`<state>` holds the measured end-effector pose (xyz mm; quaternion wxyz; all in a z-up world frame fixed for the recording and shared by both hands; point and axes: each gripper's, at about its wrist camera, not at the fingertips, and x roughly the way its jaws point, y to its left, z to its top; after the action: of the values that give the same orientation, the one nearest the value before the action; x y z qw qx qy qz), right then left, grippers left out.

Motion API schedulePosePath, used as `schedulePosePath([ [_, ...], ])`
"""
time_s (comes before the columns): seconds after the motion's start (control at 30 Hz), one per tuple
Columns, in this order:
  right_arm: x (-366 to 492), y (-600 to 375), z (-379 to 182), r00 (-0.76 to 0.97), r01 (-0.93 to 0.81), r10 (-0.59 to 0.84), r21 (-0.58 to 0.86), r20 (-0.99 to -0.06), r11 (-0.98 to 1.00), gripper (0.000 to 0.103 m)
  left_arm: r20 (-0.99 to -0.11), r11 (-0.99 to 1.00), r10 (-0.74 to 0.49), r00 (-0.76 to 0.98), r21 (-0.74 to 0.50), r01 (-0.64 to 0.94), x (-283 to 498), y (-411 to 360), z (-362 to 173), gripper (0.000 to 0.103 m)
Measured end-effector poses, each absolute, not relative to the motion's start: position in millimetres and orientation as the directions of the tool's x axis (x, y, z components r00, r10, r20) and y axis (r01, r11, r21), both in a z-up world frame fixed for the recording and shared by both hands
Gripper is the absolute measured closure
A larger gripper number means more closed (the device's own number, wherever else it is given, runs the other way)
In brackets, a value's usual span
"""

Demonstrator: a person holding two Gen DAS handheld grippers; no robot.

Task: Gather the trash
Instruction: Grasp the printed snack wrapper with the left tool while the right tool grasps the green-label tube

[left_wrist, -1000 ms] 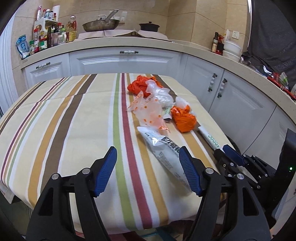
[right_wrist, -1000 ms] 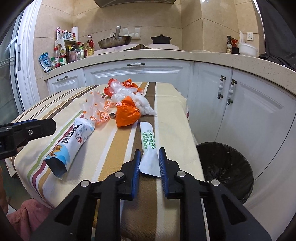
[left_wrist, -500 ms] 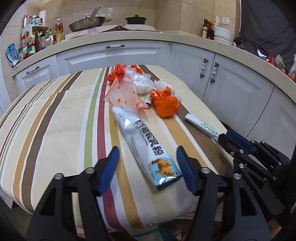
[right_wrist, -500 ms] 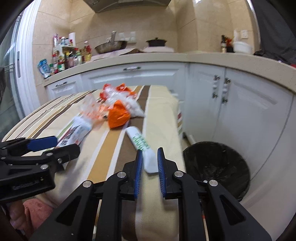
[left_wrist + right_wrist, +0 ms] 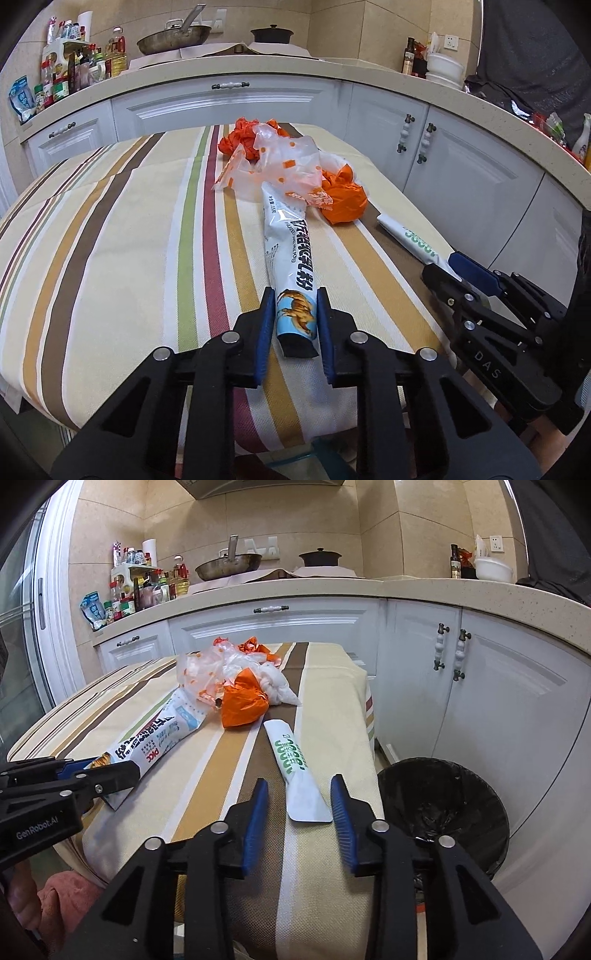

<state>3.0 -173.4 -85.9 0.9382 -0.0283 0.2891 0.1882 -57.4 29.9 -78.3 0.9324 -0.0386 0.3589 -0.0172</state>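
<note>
Left tongs (image 5: 293,328) clamped on the near end of the long white printed snack packet (image 5: 291,254) lying on the striped tabletop (image 5: 122,236). Right tongs (image 5: 299,814) open wide, straddling the white green-lettered wrapper (image 5: 295,764), not gripping. Black-lined bin (image 5: 443,805) beside the tabletop.

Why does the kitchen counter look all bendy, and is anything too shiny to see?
Left wrist view: the fisheye lens curves the counter; glare whitens the long packet. Right wrist view: the counter bows too; the bin stays dark.
</note>
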Motion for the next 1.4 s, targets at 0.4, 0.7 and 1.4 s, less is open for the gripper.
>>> schedulePosePath([
  [0.4,4.6,-166.3,-84.6,0.749,-0.390,0.340,0.037,-0.568,0.920,0.079,-0.662,0.992,-0.065,0.747,-0.121,-0.021,-66.4,49.4,-71.6,0.086],
  [0.7,-0.9,-156.3,-79.9,0.755,-0.406,0.340,0.007,-0.561,0.914,0.081,-0.643,0.989,-0.037,0.765,-0.134,-0.065,-75.1,65.3,-63.2,0.087],
  [1.4,-8.4,-155.8,-67.4,0.785,-0.401,0.334,-0.016,-0.522,0.916,0.081,-0.594,0.985,-0.016,0.804,-0.148,-0.089,-91.4,77.2,-45.4,0.089],
])
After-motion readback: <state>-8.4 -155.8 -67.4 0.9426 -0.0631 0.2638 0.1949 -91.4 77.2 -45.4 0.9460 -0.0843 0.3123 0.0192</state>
